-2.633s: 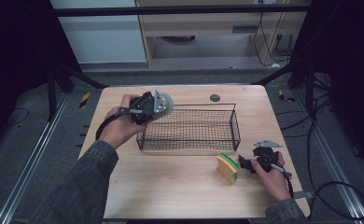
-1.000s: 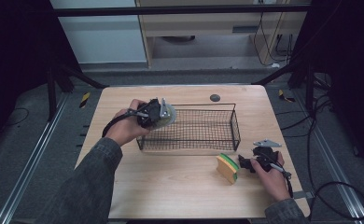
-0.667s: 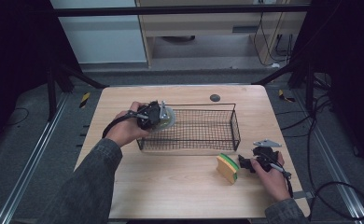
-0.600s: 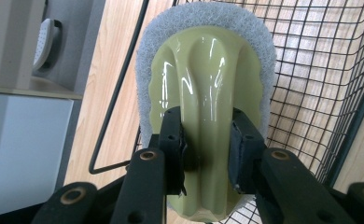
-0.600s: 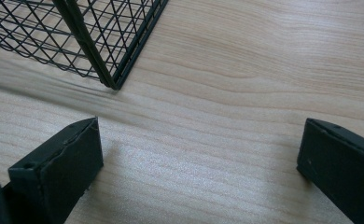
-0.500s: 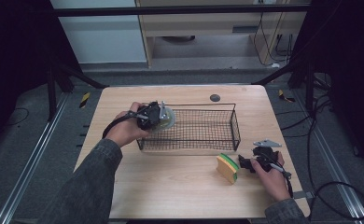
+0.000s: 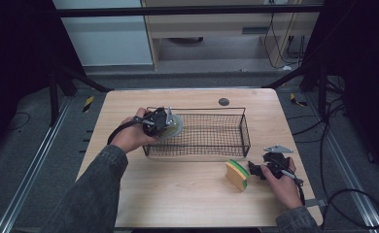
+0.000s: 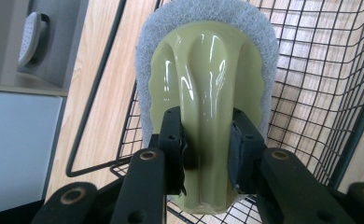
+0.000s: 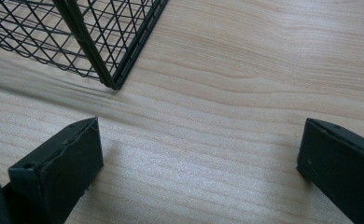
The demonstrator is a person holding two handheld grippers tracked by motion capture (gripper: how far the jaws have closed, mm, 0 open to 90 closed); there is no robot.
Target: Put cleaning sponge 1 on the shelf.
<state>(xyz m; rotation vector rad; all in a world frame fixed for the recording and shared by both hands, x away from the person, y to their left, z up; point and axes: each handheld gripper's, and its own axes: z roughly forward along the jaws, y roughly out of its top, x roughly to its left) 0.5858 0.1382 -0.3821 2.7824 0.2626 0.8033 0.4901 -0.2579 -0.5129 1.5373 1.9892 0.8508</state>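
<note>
Two grippers: your left gripper [image 8: 207,151] clamps a scrubber [image 8: 208,88] at the wire basket's [image 7: 216,141] left edge; right gripper [image 9: 199,163] rests parted on the tabletop [image 7: 187,194].

Bright overhead light on the wooden table [image 7: 187,194], dark surroundings; glare streaks the glossy green scrubber [image 8: 208,93].

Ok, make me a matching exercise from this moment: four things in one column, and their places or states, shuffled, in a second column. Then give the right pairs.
Things:
1. scrubber
2. sponge
3. left gripper
4. right gripper

Places or states:
A. open above bare table
B. on the table in front of the wire basket
C. held at the basket's left end
D. clamped on a pale green handle

Pairs: 1-C, 2-B, 3-D, 4-A
</note>
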